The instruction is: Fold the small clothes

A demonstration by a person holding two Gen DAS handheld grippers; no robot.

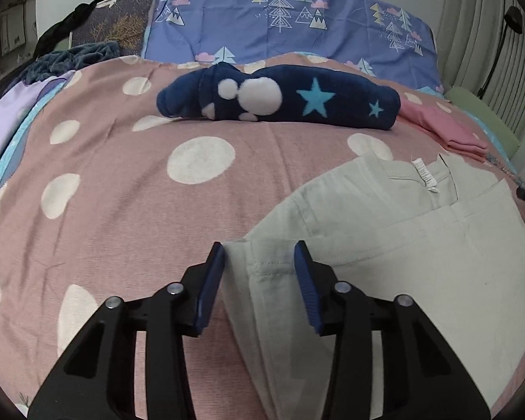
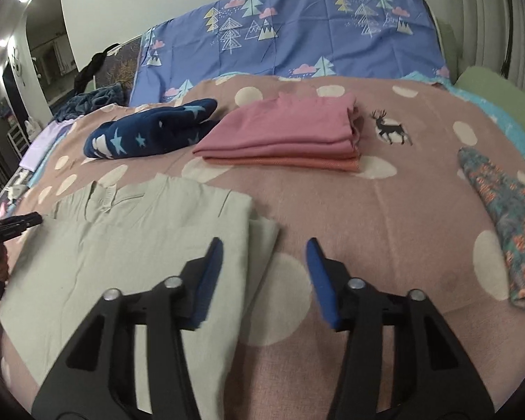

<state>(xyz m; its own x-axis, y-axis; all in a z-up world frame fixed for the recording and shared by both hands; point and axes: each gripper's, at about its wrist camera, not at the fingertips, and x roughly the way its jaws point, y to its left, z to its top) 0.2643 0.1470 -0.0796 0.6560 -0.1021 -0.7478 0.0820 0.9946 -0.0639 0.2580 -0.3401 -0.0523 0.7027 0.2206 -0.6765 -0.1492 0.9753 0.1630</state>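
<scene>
A: Step in hand?

B: Folding the pale green garment (image 1: 420, 245), spread flat on the dotted pink blanket (image 1: 140, 217) of the bed, near edge. Collar and label towards the far side, sleeve or side edge already turned in, judging by the doubled layers.

A: Left hand-held gripper (image 1: 259, 255)?

B: Jaws apart, straddling a hemmed edge of the garment. Cloth between the pads, yet no pinch visible; gap on both sides. Not clamped.

A: Right hand-held gripper (image 2: 264, 248)?

B: Jaws apart too, hovering over the garment's right edge and a white dot of the blanket. Nothing between the pads. Slight blur on the left finger, so exact height above the cloth hard to judge.

A: Next move?

B: Probably closing on both edges at once, then lifting and carrying them over for the next fold. Needs a bite on all layers together, else the tucked part slips out.

A: Finished pieces?

B: Navy starred fleece (image 1: 280, 99) rolled or folded at the far side, pink folded stack (image 2: 287, 136) beside it. Patterned teal cloth (image 2: 504, 210) at the right, seemingly unfolded.

A: Anything hidden?

B: Near hem of the garment cut off beneath the gripper bodies. Whether shirt or dress, impossible to tell. Fingertip contact with the cloth unclear in both views.
</scene>
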